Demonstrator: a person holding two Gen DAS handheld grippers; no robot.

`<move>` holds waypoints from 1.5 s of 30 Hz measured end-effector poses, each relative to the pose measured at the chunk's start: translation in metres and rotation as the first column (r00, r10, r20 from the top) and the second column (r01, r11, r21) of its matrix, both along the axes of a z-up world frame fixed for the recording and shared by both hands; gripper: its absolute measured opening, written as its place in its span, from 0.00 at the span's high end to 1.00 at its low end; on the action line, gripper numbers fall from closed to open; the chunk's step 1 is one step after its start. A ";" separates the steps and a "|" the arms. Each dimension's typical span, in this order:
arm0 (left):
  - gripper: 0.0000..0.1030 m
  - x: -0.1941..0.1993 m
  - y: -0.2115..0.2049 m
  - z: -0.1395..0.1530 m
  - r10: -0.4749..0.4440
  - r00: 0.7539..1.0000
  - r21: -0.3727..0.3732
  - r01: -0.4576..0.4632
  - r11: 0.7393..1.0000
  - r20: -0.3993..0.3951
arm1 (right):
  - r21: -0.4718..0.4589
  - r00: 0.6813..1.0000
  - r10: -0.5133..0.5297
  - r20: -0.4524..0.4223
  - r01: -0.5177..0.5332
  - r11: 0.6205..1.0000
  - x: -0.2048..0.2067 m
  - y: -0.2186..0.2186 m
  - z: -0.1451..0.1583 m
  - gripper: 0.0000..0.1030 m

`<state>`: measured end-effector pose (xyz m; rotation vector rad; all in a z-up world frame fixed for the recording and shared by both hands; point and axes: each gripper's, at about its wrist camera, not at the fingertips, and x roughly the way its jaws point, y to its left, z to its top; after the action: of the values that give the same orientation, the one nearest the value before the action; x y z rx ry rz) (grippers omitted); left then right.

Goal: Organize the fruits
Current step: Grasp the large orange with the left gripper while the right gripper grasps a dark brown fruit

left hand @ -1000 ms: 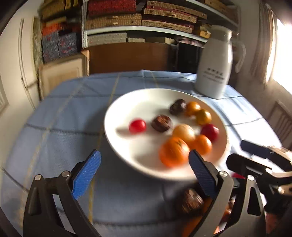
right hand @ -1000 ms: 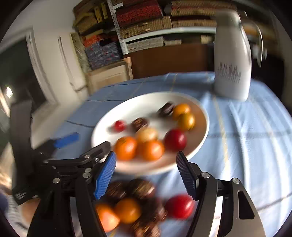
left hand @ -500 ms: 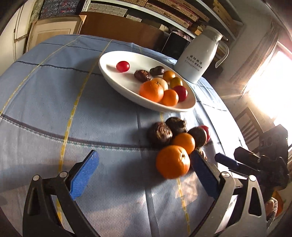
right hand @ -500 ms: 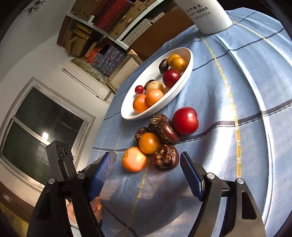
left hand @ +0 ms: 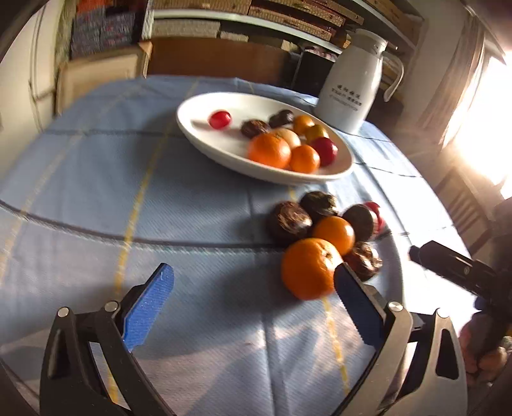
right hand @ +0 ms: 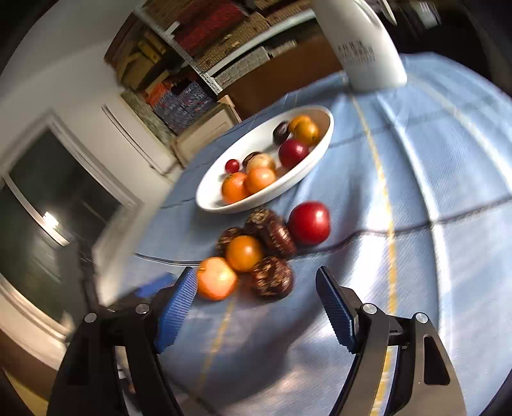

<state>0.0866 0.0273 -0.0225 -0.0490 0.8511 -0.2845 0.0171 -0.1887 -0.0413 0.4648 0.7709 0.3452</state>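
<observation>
Your left gripper [left hand: 252, 299] is spread wide and empty; the big orange [left hand: 308, 268] lies on the blue tablecloth [left hand: 96, 192] just ahead, against its right finger. Your right gripper [right hand: 256, 304] gapes empty too, the loose fruit cluster [right hand: 256, 246] just beyond its tips, near the white bowl [right hand: 211, 204].

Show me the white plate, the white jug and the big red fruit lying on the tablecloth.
white plate [right hand: 209, 200], right wrist view, near rim.
white jug [left hand: 347, 96], left wrist view, body.
big red fruit [right hand: 309, 223], right wrist view, centre.

A home: cloth-covered table [left hand: 192, 198], white jug [left hand: 348, 86], shelves of boxes [left hand: 243, 19].
</observation>
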 end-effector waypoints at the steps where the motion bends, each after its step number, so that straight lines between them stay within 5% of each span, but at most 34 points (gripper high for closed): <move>1: 0.05 0.000 -0.002 0.002 0.010 1.000 0.038 -0.010 0.999 0.018 | -0.040 1.000 -0.002 0.011 0.002 0.999 0.002 0.003 0.003 0.25; 6: 0.05 -0.008 -0.018 0.008 -0.019 0.995 0.163 0.003 0.987 0.097 | -0.247 0.996 -0.014 0.085 0.035 0.968 -0.003 0.017 0.010 0.25; 15: 0.04 -0.012 -0.049 0.007 -0.168 0.975 0.294 0.119 0.948 0.146 | -0.282 0.998 0.020 0.063 -0.001 0.959 0.001 0.023 0.006 0.38; 24: 0.06 -0.010 -0.097 -0.017 -0.333 0.936 0.510 0.234 0.828 0.111 | -0.345 0.997 0.074 0.011 -0.066 0.936 0.017 0.042 -0.003 0.43; 29: 0.26 -0.005 -0.082 -0.010 -0.325 0.940 0.403 0.259 0.878 0.104 | -0.364 0.998 0.057 -0.008 -0.056 0.930 0.029 0.043 -0.008 0.46; 31: 0.47 -0.001 -0.072 -0.007 -0.307 0.947 0.330 0.262 0.907 0.091 | -0.349 0.998 0.056 -0.003 -0.054 0.936 0.028 0.040 -0.007 0.53; 35: 0.52 -0.002 -0.071 -0.009 -0.319 0.946 0.269 0.291 0.918 0.066 | -0.267 0.995 0.084 -0.058 -0.097 0.959 0.034 0.035 -0.015 0.56; 37: 0.54 -0.001 -0.073 -0.013 -0.318 0.947 0.277 0.294 0.915 0.046 | -0.235 0.992 0.102 -0.079 -0.118 0.965 0.036 0.037 -0.019 0.66; 45: 0.56 -0.007 -0.055 -0.002 -0.269 0.959 0.185 0.250 0.950 0.084 | -0.162 0.996 0.091 -0.022 -0.093 0.982 0.024 0.025 -0.010 0.66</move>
<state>0.0796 -0.0273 -0.0250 0.2407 0.7711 -0.4563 0.0410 -0.1637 -0.0509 0.2787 0.8290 0.3617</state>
